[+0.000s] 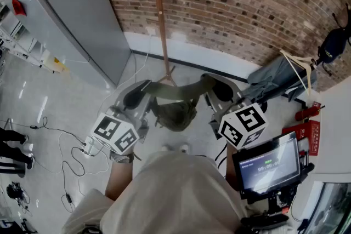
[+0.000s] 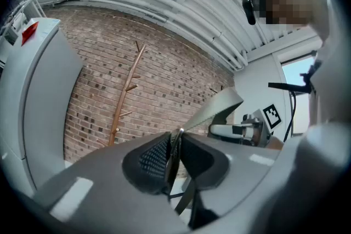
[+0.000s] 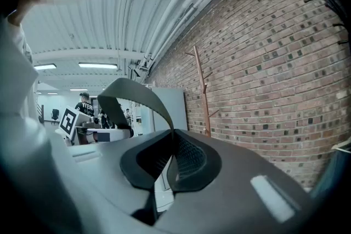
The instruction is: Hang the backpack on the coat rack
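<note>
The backpack (image 1: 174, 113) is suspended above the floor between the two grippers and is carried by its olive strap (image 1: 178, 90), which is stretched from left to right across both sets of jaws. The left gripper (image 1: 141, 90) is held level, and its jaws are clamped on the left end of the strap. In the left gripper view a thin edge of webbing is pinched between the dark pads, and the band rises from there toward the right. The right gripper (image 1: 215, 89) is also held level, with its jaws pressed together on the right end of the strap. In the right gripper view the webbing arches up from the pads and curves over toward the left. The body of the backpack hangs below the middle of the strap, lower than both grippers and midway between them. The coat rack (image 1: 159, 13), a slim wooden pole with short pegs, is located on the far side of the backpack, against the brick wall (image 1: 247, 3). The backpack is apart from the rack, and no strap is looped over a peg. A grey cabinet (image 1: 77, 19) is positioned at the far left, cables (image 1: 55, 140) are spread over the floor at the left, and a lit monitor (image 1: 270, 164) is mounted at the near right.
</note>
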`<act>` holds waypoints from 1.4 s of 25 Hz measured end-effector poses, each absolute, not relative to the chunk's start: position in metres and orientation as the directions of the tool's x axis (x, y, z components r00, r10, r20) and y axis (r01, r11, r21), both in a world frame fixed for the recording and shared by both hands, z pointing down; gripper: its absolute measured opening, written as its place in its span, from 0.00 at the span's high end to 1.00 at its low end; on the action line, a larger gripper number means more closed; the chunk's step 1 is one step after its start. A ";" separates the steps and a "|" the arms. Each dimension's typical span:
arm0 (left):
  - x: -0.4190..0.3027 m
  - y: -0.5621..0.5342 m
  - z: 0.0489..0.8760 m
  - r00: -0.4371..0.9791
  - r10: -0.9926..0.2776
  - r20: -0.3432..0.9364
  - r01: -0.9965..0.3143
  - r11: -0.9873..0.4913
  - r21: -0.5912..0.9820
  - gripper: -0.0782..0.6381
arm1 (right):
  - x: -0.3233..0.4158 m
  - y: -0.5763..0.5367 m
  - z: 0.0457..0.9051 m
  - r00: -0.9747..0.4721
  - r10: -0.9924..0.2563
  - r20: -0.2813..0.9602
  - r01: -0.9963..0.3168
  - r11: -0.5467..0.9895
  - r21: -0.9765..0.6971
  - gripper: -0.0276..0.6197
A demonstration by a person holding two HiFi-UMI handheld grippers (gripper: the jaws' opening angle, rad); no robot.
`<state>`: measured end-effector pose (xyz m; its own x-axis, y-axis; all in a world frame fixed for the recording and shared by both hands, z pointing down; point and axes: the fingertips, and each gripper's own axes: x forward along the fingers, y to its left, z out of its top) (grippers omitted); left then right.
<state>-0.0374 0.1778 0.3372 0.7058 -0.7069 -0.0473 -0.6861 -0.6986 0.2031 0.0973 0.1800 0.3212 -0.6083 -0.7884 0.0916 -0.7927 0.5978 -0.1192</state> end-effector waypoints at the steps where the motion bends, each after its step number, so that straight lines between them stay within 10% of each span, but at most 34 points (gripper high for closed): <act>1: -0.040 0.174 0.339 0.701 -0.712 -0.043 -0.691 -0.693 0.206 0.83 | 0.099 0.177 0.322 -0.604 -0.792 0.090 -0.796 0.592 -0.127 0.95; 35: -0.068 0.065 0.345 0.642 -0.764 -0.062 -0.718 -0.627 0.300 0.83 | 0.090 0.073 0.318 -0.684 -0.729 0.039 -0.706 0.647 -0.289 0.94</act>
<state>-0.0676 0.0646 0.3447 0.6417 -0.7645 -0.0623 -0.7184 -0.6275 0.3003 0.0903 0.0726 0.3182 -0.6837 -0.7287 0.0392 -0.7059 0.6467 -0.2890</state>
